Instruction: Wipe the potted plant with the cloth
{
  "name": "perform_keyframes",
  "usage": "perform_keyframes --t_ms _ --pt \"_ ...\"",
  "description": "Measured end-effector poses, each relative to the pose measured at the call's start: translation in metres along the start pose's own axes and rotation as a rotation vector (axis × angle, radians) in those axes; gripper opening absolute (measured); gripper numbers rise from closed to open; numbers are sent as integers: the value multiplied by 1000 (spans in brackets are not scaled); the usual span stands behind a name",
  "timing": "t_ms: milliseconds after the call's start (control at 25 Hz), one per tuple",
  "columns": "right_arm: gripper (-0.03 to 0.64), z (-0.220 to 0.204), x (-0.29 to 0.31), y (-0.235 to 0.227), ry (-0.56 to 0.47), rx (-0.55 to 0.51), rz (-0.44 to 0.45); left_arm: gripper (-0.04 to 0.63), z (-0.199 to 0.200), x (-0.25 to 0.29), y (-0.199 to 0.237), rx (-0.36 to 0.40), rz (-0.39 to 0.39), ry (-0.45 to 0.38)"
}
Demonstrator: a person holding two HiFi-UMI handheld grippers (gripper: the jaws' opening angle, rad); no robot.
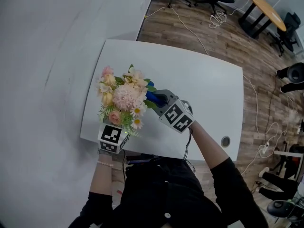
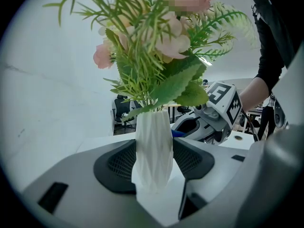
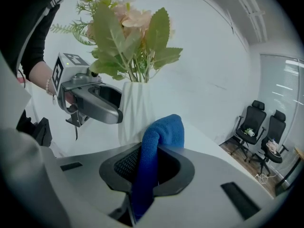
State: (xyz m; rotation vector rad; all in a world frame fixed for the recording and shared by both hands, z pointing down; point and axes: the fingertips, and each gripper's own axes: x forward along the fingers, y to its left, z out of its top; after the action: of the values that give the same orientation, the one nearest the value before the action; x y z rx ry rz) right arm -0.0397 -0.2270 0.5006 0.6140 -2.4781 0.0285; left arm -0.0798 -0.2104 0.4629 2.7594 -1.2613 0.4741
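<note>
My left gripper [image 2: 153,177] clamps the vase [image 2: 153,141], jaws wide, near the table's [image 1: 204,89] left edge. My right gripper [image 3: 147,175] pinches the cloth [image 3: 164,132] just beside the vase. I'd lay the fold on lightly and stroke slowly, bracing with the left.

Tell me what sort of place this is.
Most likely an office or meeting space: black swivel chairs, a round wooden table and loose cables lying on a wood-look floor.
</note>
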Motion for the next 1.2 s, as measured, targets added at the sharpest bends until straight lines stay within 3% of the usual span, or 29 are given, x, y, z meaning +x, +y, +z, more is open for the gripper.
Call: perform_keyframes --t_ms 320,1200 --pt "78 -27 14 7 37 95 -3 255 -2 1 0 0 -4 0" --pt "78 -76 39 38 57 580 -92 255 -2 0 2 -35 14 -11"
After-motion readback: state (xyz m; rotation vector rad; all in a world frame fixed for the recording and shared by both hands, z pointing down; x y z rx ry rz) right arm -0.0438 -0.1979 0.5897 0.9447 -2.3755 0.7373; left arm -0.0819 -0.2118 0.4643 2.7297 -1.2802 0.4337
